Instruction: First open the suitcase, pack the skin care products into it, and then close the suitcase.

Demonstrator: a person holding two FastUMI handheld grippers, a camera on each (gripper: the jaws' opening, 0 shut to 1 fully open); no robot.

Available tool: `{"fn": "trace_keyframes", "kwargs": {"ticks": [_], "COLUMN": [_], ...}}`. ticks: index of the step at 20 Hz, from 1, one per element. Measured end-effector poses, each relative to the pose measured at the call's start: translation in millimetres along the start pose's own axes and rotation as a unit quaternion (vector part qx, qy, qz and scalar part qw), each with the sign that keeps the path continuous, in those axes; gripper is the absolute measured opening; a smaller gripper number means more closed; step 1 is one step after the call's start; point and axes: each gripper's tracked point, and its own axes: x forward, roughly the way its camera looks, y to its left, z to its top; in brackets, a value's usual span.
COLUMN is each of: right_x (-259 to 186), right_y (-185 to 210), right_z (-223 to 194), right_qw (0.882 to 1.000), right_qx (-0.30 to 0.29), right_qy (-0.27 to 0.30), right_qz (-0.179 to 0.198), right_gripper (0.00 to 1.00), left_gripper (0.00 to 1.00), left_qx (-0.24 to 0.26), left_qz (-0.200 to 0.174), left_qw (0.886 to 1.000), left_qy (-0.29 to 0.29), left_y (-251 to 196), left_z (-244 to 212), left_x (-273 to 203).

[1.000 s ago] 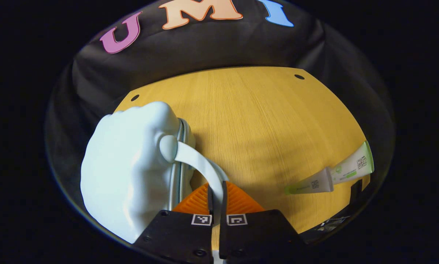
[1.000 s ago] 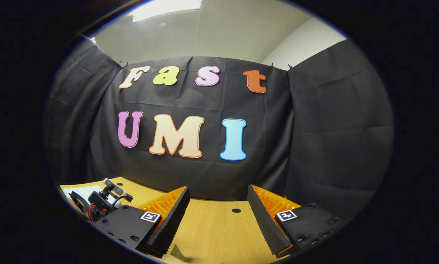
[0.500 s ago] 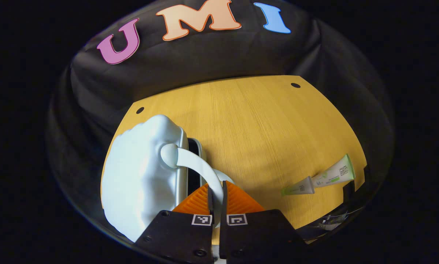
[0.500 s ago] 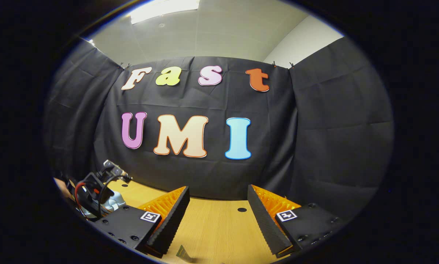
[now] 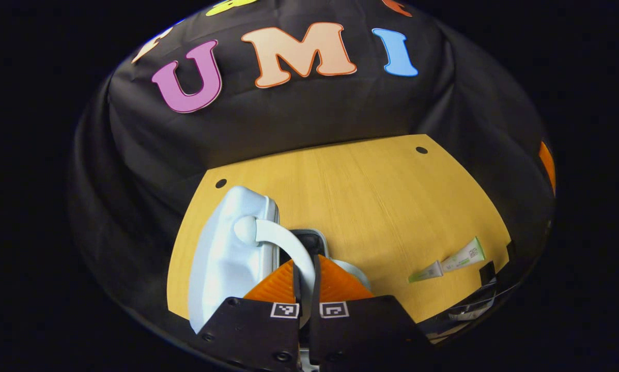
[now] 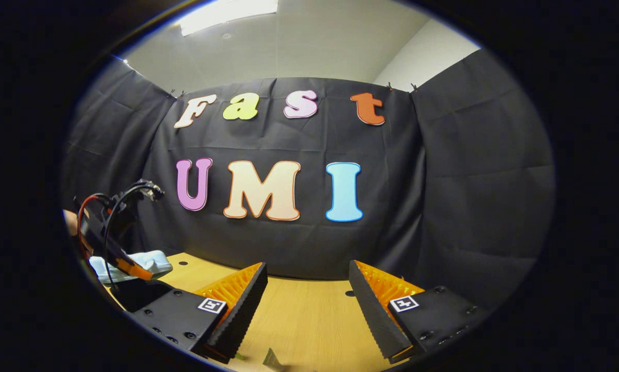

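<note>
In the left gripper view a pale blue hard-shell suitcase lies on the wooden table, its lid tilted up with a dark gap showing the inside. My left gripper is shut on the lid's curved white handle. A white and green skin care tube lies flat on the table to the right. In the right gripper view my right gripper hangs open above the table with nothing between its fingers; the raised suitcase lid and the left gripper show at far left.
The black cloth wall closes the table's far side. Two small holes mark the table's back corners. A green tube tip peeks at the bottom edge of the right gripper view. Bare tabletop lies between suitcase and tube.
My left gripper has risen with the handle, swinging the lid up and widening the gap. The right gripper has stayed nearly still and open.
</note>
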Motion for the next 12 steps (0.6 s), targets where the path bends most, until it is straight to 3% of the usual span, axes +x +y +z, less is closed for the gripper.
{"fn": "trace_keyframes", "kwargs": {"ticks": [12], "right_x": [6.3], "right_y": [34.9], "right_z": [0.1], "right_qw": [1.000], "right_qx": [0.000], "right_qy": [0.000], "right_qz": [0.013], "right_gripper": [0.99], "left_gripper": [0.00], "left_qx": [-0.029], "left_qz": [0.045], "left_qw": [0.997], "left_qy": [-0.061], "left_y": [103.0], "left_z": [26.2], "left_x": [-31.6]}}
